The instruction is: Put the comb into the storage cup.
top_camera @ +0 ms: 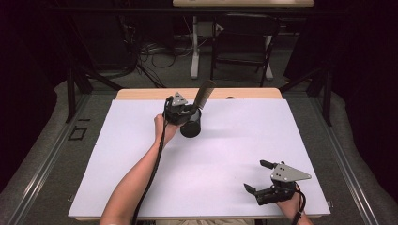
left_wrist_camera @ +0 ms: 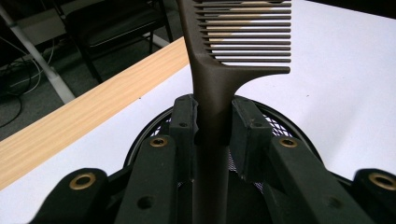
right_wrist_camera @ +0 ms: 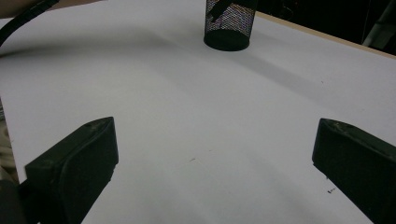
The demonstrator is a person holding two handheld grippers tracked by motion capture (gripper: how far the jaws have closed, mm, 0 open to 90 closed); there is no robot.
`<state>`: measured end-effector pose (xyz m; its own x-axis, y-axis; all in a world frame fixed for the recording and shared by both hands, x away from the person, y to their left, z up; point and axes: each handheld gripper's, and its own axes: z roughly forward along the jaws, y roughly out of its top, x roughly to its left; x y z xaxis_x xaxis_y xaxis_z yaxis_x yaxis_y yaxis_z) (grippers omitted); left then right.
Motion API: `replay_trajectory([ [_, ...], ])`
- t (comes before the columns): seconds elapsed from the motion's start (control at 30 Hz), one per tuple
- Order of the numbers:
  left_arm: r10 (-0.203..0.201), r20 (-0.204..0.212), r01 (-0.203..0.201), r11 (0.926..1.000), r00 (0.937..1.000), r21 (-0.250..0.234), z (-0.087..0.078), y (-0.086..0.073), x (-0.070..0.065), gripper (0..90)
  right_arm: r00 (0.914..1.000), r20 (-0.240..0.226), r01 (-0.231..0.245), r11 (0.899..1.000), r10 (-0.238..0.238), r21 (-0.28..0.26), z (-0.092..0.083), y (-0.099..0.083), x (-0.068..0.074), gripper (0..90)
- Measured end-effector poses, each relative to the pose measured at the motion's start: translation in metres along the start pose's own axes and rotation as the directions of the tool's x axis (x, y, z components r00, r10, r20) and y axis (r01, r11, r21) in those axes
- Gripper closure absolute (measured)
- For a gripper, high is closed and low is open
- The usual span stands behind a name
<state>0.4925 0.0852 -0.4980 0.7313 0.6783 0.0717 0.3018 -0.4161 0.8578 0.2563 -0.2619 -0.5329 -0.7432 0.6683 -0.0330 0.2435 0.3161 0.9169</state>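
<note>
High view: the left gripper (top_camera: 190, 112) clamps a comb (top_camera: 203, 95) whose handle dips into the mesh cup (top_camera: 190, 127) near the table's (top_camera: 141, 94) far edge; the right gripper (top_camera: 259, 177) rests wide open on the bare sheet (top_camera: 225, 154).

Count — one comb (left_wrist_camera: 219, 79), one black mesh cup (right_wrist_camera: 229, 25), two grippers: left gripper (top_camera: 187, 112), right gripper (top_camera: 259, 176). One white sheet (top_camera: 225, 159) — one wooden table (top_camera: 141, 93). One chair (top_camera: 244, 37) behind.
</note>
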Motion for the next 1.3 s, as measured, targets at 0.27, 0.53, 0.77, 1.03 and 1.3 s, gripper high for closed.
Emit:
replay_trajectory([
  [0.27, 0.018, -0.025, -0.018, 0.9996, 0.9995, 0.020, 0.001, -0.001, -0.004, 71.6, 1.0000, -0.003, 0.000, 1.000, 0.000, 0.001, 0.000, 0.000, 0.000, 0.0],
  [0.53, 0.020, -0.030, -0.020, 0.9998, 0.9994, -0.003, -0.009, 0.001, -0.008, 49.5, 1.0000, 0.000, 0.002, 1.000, -0.002, -0.001, 0.000, 0.000, 0.000, 0.0],
  [0.77, 0.012, 0.002, -0.012, 0.9999, 0.9999, -0.002, -0.022, 0.003, -0.007, 35.1, 1.0000, 0.000, 0.002, 1.000, -0.002, -0.003, 0.000, 0.000, 0.000, 0.0],
  [1.03, 0.028, 0.021, -0.028, 0.9994, 0.9994, 0.020, -0.034, 0.004, -0.008, 19.7, 1.0000, -0.002, -0.001, 1.000, 0.001, 0.001, 0.000, 0.000, 0.000, 0.0],
  [1.3, 0.048, 0.016, -0.049, 0.9980, 0.9987, 0.041, -0.045, 0.006, -0.015, 10.7, 1.0000, -0.002, 0.001, 1.000, -0.001, 0.000, 0.001, 0.000, 0.000, 0.0],
])
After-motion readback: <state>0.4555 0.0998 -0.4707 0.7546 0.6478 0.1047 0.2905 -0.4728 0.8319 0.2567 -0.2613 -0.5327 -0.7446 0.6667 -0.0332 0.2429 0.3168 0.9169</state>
